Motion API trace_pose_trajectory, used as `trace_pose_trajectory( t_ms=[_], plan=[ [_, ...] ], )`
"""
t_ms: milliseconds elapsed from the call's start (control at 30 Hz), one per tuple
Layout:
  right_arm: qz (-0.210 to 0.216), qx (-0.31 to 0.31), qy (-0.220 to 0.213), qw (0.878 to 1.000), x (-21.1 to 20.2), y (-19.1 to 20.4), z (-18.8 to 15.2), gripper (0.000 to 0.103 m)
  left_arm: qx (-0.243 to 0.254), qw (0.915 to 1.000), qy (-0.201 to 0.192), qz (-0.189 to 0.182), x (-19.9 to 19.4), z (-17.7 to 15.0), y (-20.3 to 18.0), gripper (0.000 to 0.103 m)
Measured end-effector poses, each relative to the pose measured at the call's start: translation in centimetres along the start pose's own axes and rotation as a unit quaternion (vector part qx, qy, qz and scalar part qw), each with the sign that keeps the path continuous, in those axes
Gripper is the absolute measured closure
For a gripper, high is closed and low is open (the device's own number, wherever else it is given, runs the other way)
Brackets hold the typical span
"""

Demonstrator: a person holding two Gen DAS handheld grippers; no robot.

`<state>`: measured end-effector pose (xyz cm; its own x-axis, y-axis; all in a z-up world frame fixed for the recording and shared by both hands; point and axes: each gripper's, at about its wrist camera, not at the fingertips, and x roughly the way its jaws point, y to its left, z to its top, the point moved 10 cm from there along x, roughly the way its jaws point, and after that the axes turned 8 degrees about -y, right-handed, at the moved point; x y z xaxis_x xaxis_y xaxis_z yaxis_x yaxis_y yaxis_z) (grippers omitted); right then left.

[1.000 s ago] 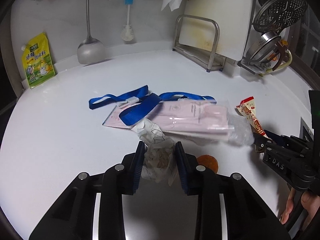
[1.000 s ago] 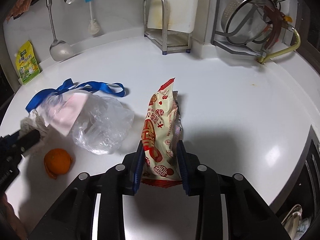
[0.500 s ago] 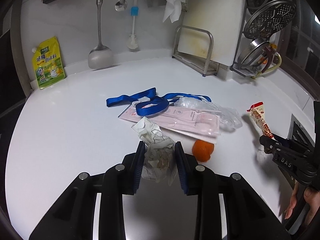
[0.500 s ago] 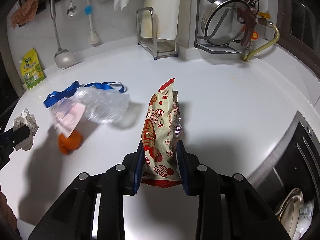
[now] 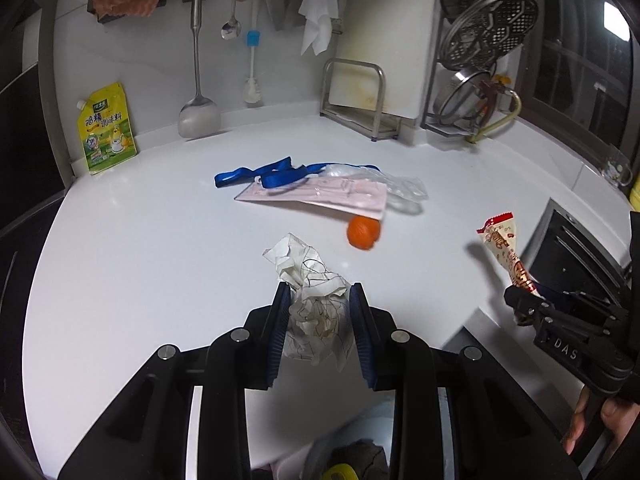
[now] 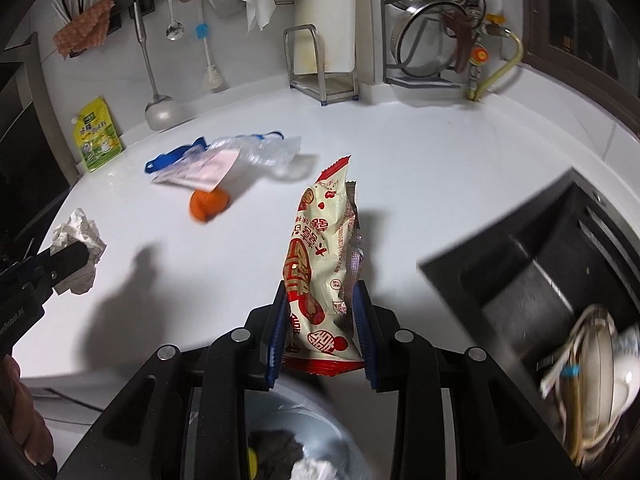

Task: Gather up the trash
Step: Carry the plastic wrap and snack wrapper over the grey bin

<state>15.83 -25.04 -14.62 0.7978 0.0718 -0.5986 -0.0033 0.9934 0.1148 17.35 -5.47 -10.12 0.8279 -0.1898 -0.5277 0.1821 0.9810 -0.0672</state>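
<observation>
Both claws have pulled back toward the near edge of the white bench (image 5: 120, 248) since the earlier pictures. The things on the bench now look farther away, and a bin (image 6: 304, 432) with trash in it has come into view under the claws.

The left claw (image 5: 319, 328) is pinching 1 crumpled paper ball (image 5: 316, 300) between its blue pads, above the near edge of the bench. The right claw (image 6: 320, 328) is pinching 1 red and cream snack wrapper (image 6: 324, 264), which stands up tall between its pads. In the left view that wrapper (image 5: 506, 252) shows at the right.

Still lying on the bench, toward the far side: 1 orange (image 5: 362, 232), 1 pink flat packet (image 5: 320, 196), 1 clear plastic bag (image 5: 400, 190) and 1 blue strap (image 5: 260, 174). The orange sits just in front of the packet's right corner. The strap lies across the packet's far-left end.

At the far left stands 1 yellow seasoning pouch (image 5: 106, 128). On the far wall hang 1 ladle (image 5: 198, 116), 1 spoon (image 5: 231, 28) and 1 brush (image 5: 252, 64). At the right is 1 dark sink (image 6: 540, 280).
</observation>
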Motion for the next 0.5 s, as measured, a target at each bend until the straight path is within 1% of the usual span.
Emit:
trace_pose_trajectory(
  t_ms=[300, 500],
  plan=[
    [0.001, 0.008, -0.009, 1.000, -5.6, 1.8, -5.1, 0.072, 0.012, 0.9998, -0.005, -0.018, -4.3, -3.0, -1.3, 0.073],
    [0.005, 0.018, -0.006, 1.000, -7.6, 2.4, -8.1, 0.072, 0.026, 0.9992, 0.000, -0.030, -6.5, -5.4, -2.9, 0.073]
  ],
)
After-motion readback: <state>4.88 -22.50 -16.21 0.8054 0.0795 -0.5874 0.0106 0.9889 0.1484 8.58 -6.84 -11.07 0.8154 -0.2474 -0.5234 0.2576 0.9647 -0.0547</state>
